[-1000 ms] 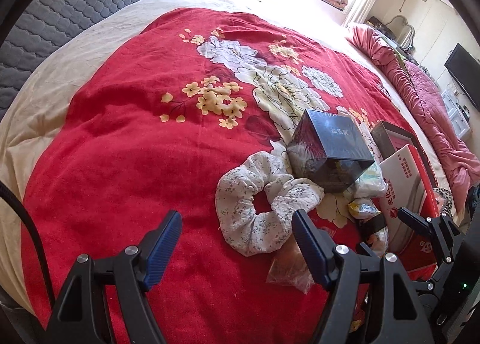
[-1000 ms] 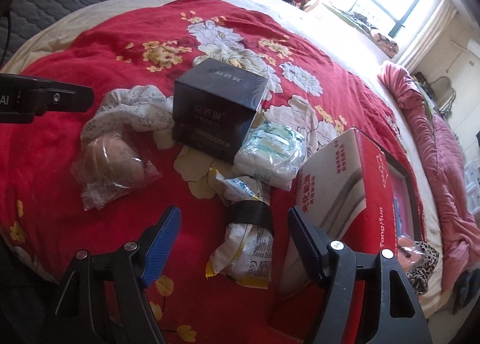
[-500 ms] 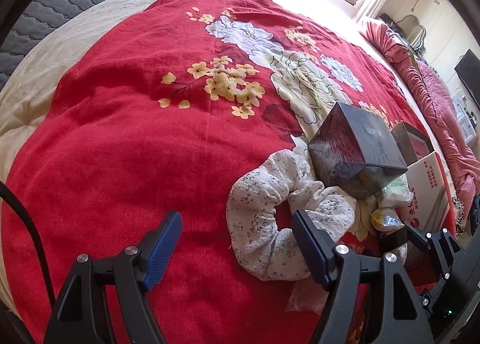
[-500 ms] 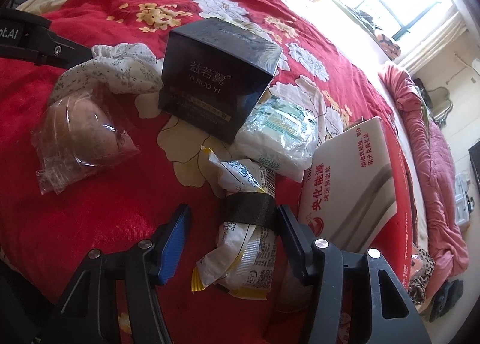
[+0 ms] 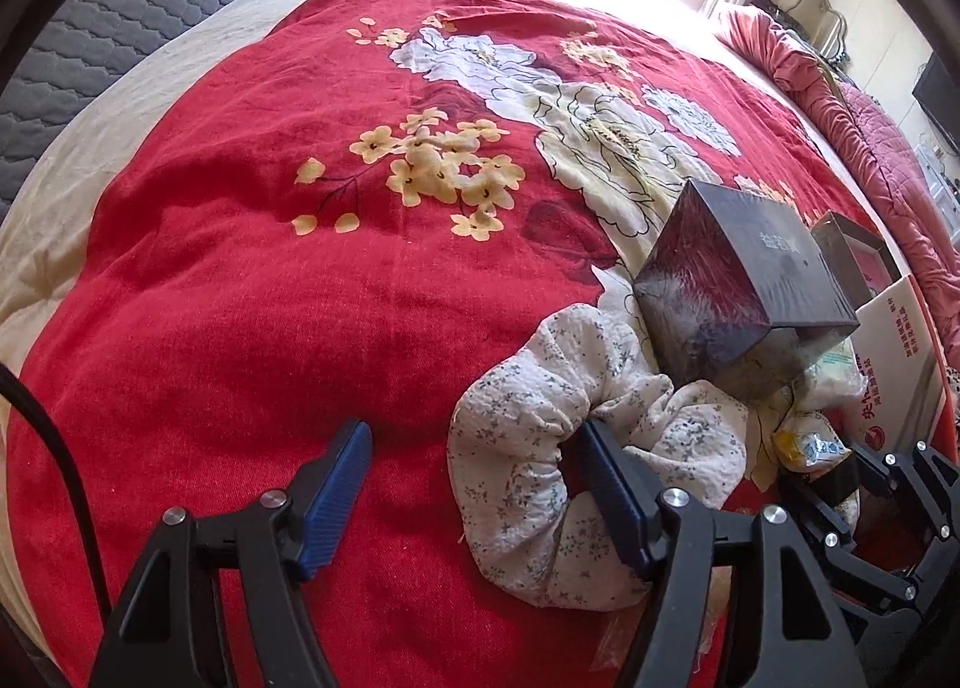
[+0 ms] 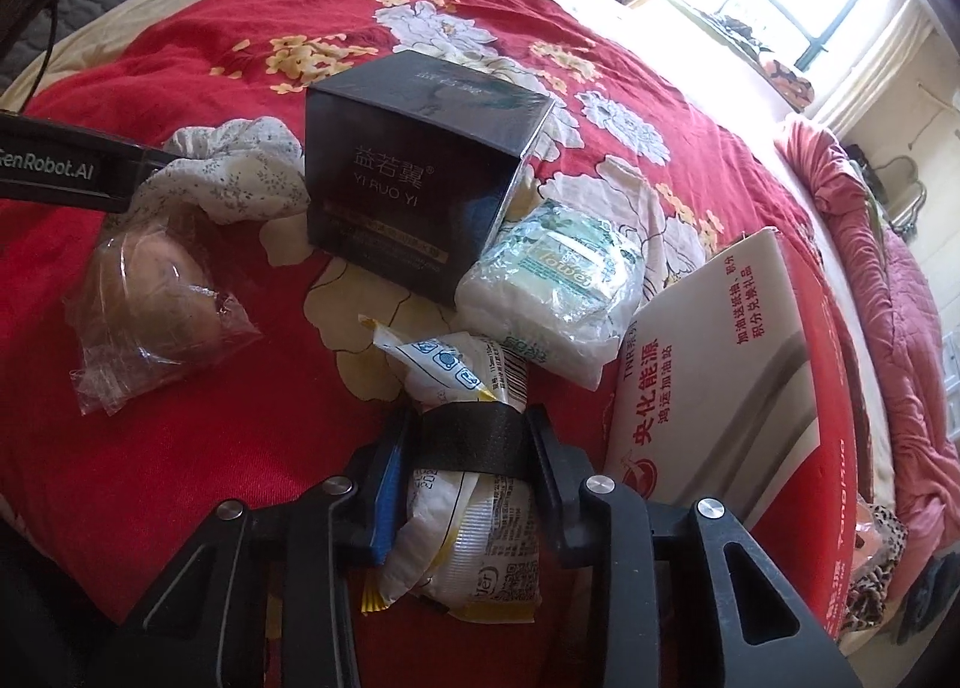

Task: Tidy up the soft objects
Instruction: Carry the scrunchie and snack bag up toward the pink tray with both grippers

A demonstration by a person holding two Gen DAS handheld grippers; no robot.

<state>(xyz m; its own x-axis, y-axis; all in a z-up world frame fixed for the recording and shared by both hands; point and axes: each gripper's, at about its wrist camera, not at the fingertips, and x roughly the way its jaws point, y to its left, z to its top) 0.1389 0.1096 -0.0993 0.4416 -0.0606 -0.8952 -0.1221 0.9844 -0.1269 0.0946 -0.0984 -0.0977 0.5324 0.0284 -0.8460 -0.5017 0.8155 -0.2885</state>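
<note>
One puffy floral fabric ring (image 5: 558,448)

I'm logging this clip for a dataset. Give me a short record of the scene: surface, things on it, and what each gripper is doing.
surface: red flowered blanket
left gripper: jaws closing, one finger inside the scrunchie ring
right gripper: jaws closing on the taped snack packet
also there: black box, tissue pack, bagged bun, red and white box
</note>
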